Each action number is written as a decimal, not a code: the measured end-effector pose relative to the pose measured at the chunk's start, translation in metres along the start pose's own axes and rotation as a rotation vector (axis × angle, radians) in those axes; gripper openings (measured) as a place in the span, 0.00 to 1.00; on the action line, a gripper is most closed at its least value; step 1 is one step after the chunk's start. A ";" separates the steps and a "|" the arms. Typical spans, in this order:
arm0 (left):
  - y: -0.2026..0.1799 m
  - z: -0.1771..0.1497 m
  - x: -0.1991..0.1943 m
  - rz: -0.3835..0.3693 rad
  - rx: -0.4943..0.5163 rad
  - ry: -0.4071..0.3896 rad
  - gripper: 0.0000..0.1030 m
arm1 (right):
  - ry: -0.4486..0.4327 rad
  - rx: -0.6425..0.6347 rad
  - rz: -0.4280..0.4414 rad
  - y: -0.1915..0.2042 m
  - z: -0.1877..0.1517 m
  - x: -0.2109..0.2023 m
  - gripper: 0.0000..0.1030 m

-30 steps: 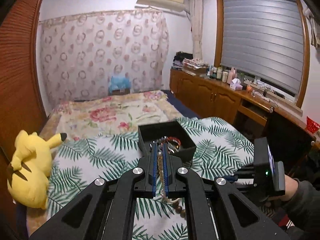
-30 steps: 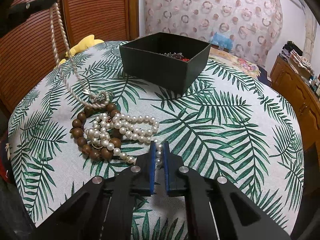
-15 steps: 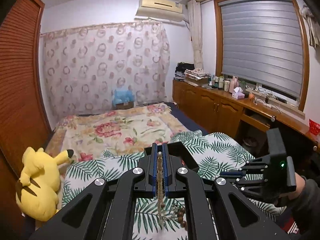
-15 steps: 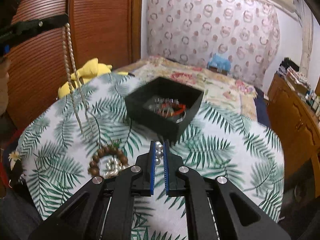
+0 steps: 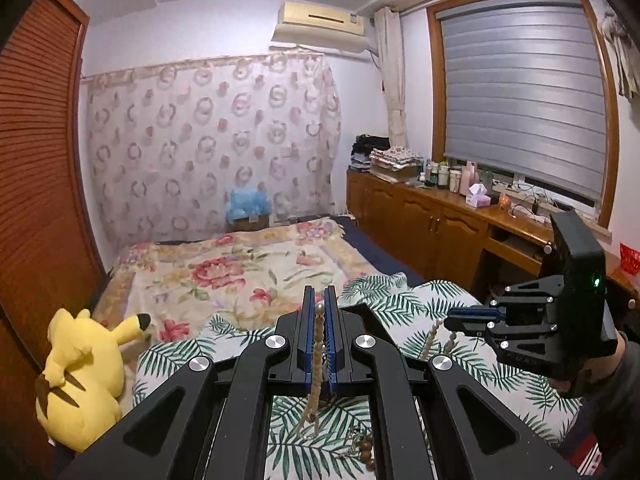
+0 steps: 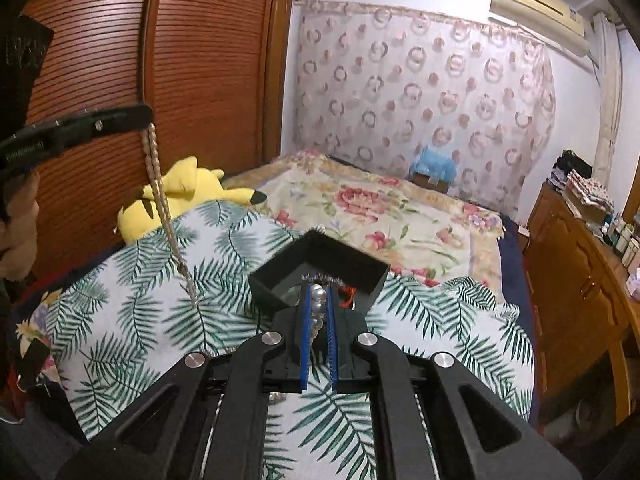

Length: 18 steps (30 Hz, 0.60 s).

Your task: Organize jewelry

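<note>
Left hand-held gripper (image 5: 319, 312) is pinching a thin beige twisted-bead necklace (image 5: 316, 364). Right hand-held gripper (image 6: 318, 300) clamps a white pearl strand (image 6: 317, 300), near the black square box (image 6: 352, 268).

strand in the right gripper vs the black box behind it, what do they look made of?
Pearl strand: glossy silver-white round beads with highlights, so pearl or imitation; can't tell which. Black box: matte, thin straight walls and sharp corners, likely card or plastic.

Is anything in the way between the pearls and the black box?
Nothing visible. The right gripper holds the pearl necklace just short of the open black box, and only the leaf-print cloth lies between.
</note>
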<state>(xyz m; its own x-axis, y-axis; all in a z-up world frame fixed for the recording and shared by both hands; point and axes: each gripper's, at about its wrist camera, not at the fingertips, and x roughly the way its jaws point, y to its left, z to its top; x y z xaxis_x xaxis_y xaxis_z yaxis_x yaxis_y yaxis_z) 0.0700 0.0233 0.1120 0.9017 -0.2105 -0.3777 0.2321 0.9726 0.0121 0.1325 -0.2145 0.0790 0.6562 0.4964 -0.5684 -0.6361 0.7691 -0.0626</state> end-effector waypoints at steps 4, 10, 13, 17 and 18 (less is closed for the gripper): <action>0.003 0.016 0.005 -0.006 -0.004 -0.010 0.04 | -0.018 -0.002 0.006 -0.002 0.013 -0.003 0.08; 0.001 0.034 0.015 -0.029 -0.003 -0.021 0.04 | -0.046 -0.011 0.013 -0.005 0.033 -0.010 0.08; -0.001 0.043 0.021 -0.040 0.003 -0.027 0.04 | -0.059 -0.023 0.017 -0.007 0.045 -0.013 0.08; -0.001 0.054 0.029 -0.053 0.004 -0.035 0.04 | -0.076 -0.032 0.021 -0.011 0.059 -0.016 0.08; -0.001 0.057 0.032 -0.057 0.003 -0.035 0.04 | -0.082 -0.035 0.020 -0.014 0.064 -0.016 0.08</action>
<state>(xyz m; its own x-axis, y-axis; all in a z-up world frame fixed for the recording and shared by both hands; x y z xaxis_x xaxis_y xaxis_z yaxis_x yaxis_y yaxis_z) 0.1194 0.0103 0.1523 0.8991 -0.2686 -0.3455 0.2844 0.9587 -0.0052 0.1562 -0.2074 0.1416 0.6729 0.5442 -0.5011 -0.6625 0.7447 -0.0809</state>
